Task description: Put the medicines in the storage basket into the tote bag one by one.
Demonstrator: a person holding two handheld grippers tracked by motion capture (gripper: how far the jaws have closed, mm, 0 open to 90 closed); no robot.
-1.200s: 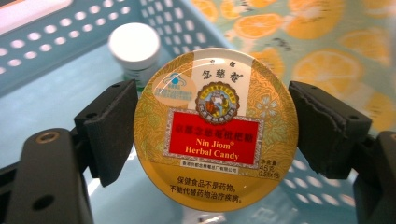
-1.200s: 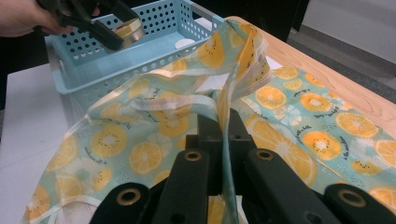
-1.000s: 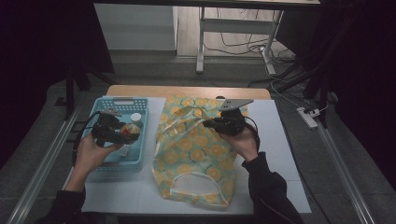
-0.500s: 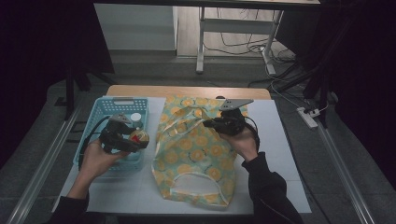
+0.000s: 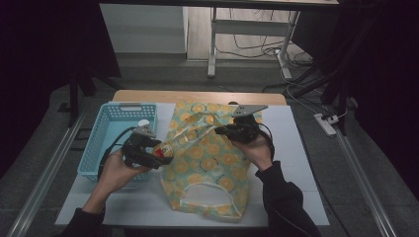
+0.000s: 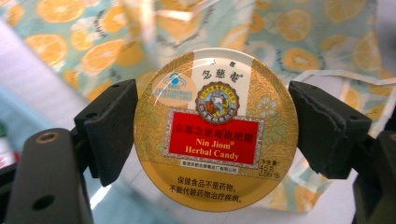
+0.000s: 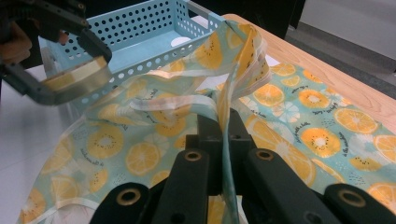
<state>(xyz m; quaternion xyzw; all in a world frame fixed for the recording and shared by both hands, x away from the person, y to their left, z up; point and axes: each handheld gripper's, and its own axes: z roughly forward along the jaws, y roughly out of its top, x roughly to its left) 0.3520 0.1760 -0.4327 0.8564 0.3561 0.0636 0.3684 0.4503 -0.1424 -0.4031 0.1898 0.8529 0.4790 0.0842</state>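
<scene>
The left tool [image 5: 159, 153] clamps a round gold tin [image 6: 215, 135] by its rim, just left of the orange-slice-print cloth tote bag [image 5: 212, 163] on the counter — label reading "Nin Jiom Herbal Candy". The right tool [image 7: 224, 123] pinches the bag's edge, lifting its mouth open toward the tin.

A white-topped table [image 5: 296, 163] carries an orange-print bag [image 5: 212, 168]; beside it, a blue basket [image 5: 101, 143].

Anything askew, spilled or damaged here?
Nothing stands out. The left tool grips the Nin Jiom Herbal Candy tin squarely by its rim, undented. The right tool pinches up the orange-print bag edge; no tear shows.
</scene>
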